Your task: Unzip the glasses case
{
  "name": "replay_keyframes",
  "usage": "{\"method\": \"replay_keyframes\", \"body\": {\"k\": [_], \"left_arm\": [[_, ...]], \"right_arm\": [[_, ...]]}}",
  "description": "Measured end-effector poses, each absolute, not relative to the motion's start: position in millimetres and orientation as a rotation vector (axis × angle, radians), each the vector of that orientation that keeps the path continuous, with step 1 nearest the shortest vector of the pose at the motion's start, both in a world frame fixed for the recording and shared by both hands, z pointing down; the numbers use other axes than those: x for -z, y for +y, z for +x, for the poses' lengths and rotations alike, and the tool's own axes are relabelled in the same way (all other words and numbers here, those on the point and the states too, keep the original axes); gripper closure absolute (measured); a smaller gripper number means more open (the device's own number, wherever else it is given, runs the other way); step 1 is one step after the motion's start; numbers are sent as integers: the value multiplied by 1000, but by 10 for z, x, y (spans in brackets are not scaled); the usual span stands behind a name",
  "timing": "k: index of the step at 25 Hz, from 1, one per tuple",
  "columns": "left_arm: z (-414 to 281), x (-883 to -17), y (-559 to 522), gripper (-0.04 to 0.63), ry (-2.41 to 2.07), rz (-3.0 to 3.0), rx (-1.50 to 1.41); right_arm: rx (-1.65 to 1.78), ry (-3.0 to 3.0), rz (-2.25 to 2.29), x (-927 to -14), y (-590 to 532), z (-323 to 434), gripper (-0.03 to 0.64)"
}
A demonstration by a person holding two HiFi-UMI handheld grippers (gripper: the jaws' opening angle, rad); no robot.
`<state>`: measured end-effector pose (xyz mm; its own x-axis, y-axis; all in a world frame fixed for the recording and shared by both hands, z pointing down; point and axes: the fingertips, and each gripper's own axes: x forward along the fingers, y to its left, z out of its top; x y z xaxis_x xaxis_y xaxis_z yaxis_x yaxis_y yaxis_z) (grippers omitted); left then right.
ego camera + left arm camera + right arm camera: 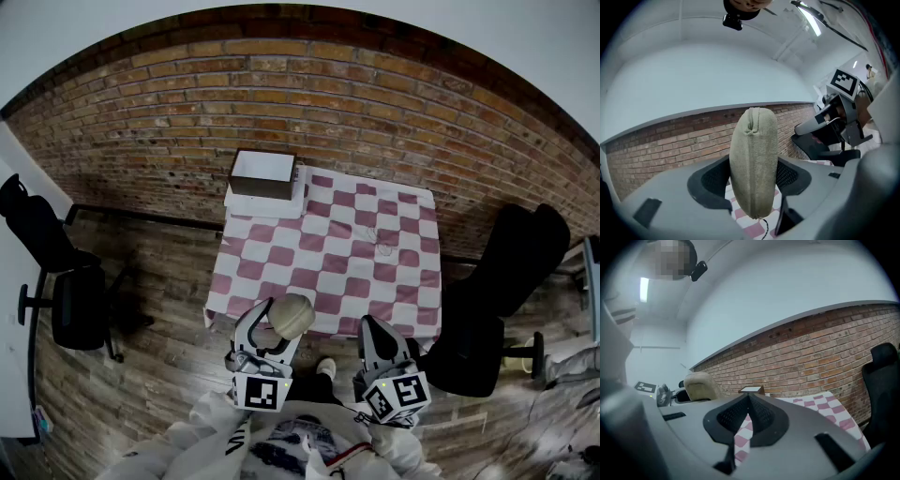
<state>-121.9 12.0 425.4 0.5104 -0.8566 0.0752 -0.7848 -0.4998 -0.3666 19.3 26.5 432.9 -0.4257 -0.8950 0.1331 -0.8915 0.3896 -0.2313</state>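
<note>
**Glasses case clamped in left hand-held gripper at near edge of worktop**

An open-topped box (262,173) stands on the far left corner of the cloth-covered worktop (356,253); its contents cannot be determined. The glasses case (291,316), upright with its seam closed, sits above the worktop's near edge, clamped between the jaws of the left hand-held gripper (275,325). The right hand-held gripper (377,333) is above the same edge, apart from the case, with its jaws fully together on nothing. Wooden floor (159,272) borders the worktop's left and near sides. One black chair (70,291) stands left of the worktop and another chair (511,262) stands right. A brick wall (375,122) runs behind its far edge.
</note>
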Motion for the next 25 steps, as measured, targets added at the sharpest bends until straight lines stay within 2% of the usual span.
{"method": "replay_keyframes", "body": {"k": [25], "left_arm": [[185,-3953,-550,319,1452,-2312,316]], "right_arm": [[342,2656,-1480,-4168,-464,1465,603]]}}
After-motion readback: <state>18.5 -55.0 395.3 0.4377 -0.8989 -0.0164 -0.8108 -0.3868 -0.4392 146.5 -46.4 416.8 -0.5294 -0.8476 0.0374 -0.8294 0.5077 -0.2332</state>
